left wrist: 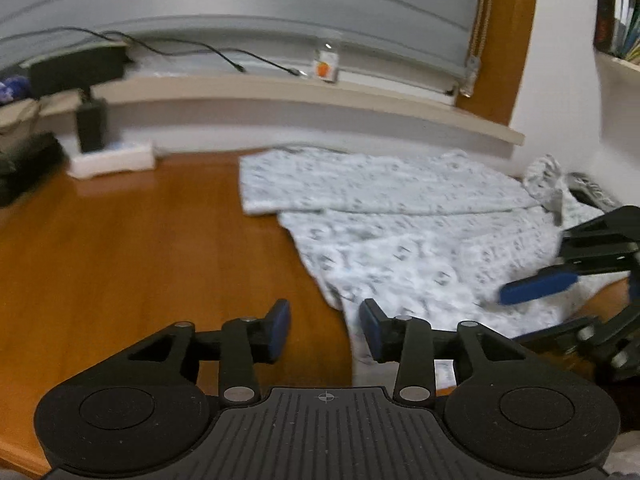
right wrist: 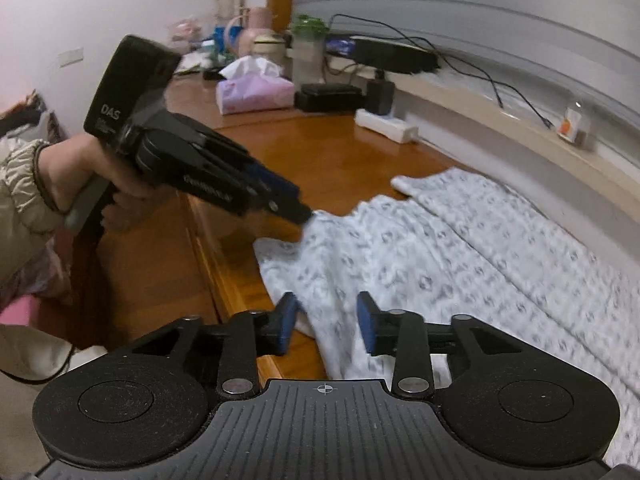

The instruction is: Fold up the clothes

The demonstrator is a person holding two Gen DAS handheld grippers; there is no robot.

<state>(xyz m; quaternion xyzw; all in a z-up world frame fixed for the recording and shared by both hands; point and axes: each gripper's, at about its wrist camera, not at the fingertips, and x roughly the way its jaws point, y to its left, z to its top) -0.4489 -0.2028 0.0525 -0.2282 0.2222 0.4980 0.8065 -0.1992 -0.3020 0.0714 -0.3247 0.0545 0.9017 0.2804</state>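
Patterned white-and-grey clothing is lying spread across the right part of a wooden table, its far edge running close under a pale window ledge. One strip of the fabric is folded over along the back, and the near portion is draping toward the table's front edge, rumpled near its corner.

In the left wrist view, the left gripper is hovering with its blue-padded fingers spread apart and nothing between them; the garment's near corner is sitting just beside the right-hand pad. In the right wrist view a person's hand, with a beige sleeve at the wrist, is gripping that same tool by its handle, and its tip is appearing right at the edge of the cloth, though blur makes contact impossible to confirm.

The right gripper is also standing released, fingers parted over the garment's near edge, with cloth showing in the gap but not pinched. From the left wrist view it is reaching in from the right over the fabric.

Farther back, a white power strip is resting on the table, a small jar is standing on the ledge, and a pink tissue pack is sitting at the table's far end.
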